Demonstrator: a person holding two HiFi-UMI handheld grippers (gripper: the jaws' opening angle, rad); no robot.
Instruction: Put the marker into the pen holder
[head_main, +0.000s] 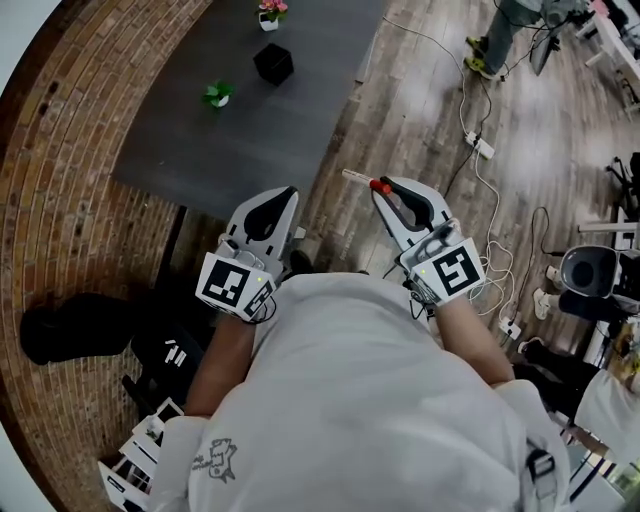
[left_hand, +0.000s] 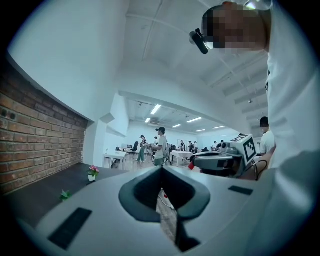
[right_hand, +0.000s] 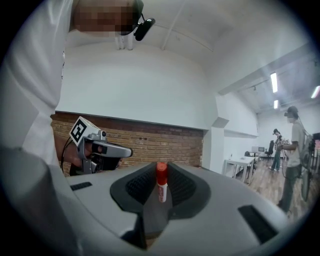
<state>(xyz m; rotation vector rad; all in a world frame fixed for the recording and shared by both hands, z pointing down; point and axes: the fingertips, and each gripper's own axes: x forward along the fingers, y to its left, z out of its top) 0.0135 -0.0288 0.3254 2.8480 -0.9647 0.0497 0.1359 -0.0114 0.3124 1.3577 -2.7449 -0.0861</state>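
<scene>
The carrying step is judged to be in hand. The marker (right_hand: 160, 181) is clamped between the jaws of the right tool (head_main: 388, 192), and its red cap is seen standing clear above the pads in the right gripper view. In the head view the marker is found near the centre of the frame, over the wooden floor (head_main: 430, 90). It is well apart from the pen holder (head_main: 273, 63), which is set on the dark counter (head_main: 250, 140) in the upper left of the frame. Two small potted plants (head_main: 218, 95) are also placed on that counter, one below and to the left of the holder, the other above it at the top edge. The left tool (head_main: 275, 205) is held beside the right one, its jaws brought together with nothing between them.

Insertion is not yet done. For the next move, the right tool is judged to need bringing over the holder's open top. The marker has to be turned end-down and lined up with the opening before the jaws are parted. The nearer plant should be cleared on the way in.
</scene>
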